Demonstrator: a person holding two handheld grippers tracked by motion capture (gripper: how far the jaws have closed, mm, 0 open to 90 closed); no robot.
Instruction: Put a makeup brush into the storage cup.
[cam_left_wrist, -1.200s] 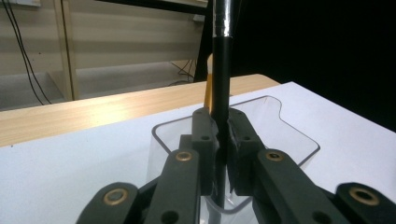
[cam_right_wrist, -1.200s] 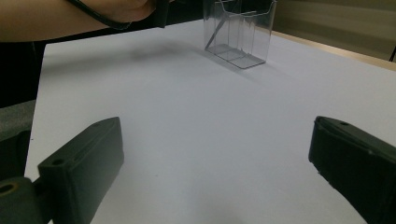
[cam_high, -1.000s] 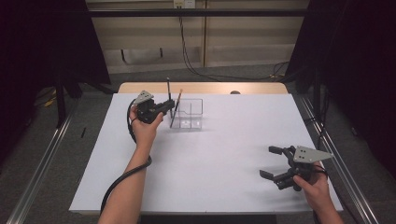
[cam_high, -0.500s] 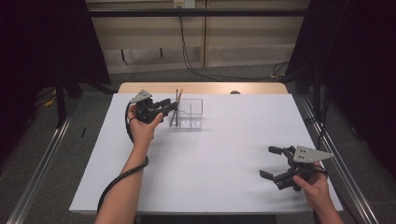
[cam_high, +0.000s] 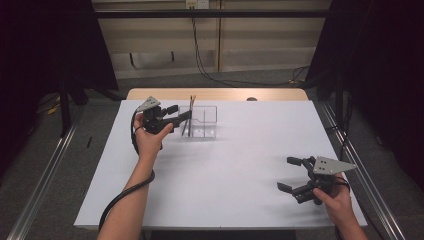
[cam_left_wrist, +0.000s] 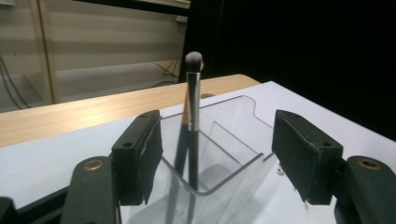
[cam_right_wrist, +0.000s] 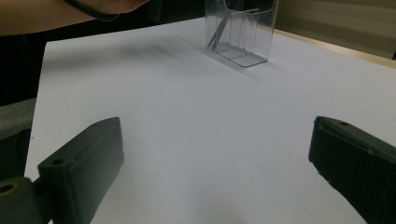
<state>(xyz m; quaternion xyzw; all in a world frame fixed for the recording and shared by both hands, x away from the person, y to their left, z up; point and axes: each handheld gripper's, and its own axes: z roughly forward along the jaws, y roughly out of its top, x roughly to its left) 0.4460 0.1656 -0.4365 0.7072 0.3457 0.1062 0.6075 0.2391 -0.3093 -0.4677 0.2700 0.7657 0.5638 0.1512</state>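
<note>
A clear plastic organiser box (cam_high: 204, 122) stands at the far left-middle of the white table (cam_high: 240, 170). A dark make-up brush (cam_left_wrist: 193, 116) with a grey tip stands in its near compartment, beside a wooden-handled stick (cam_high: 192, 100). My left gripper (cam_high: 181, 113) hangs at the box's left side. Its jaws have just been opening and now stand apart on either side of the brush, the pads (cam_left_wrist: 152, 149) not touching it. My right gripper (cam_high: 288, 174) rests open near the front right, with nothing between its jaws. From the right gripper (cam_right_wrist: 215, 172) view the box (cam_right_wrist: 240, 28) is far off.
A strip of wooden tabletop (cam_high: 215, 94) shows beyond the white sheet, with a small dark object (cam_high: 251, 99) on it. Metal rails (cam_high: 365, 180) run along both sides of the table. The person's left forearm (cam_high: 135, 185) lies over the table's front left.
The left gripper's jaws have parted and let go of the dark brush, which now leans inside the box. The right gripper has not moved.
</note>
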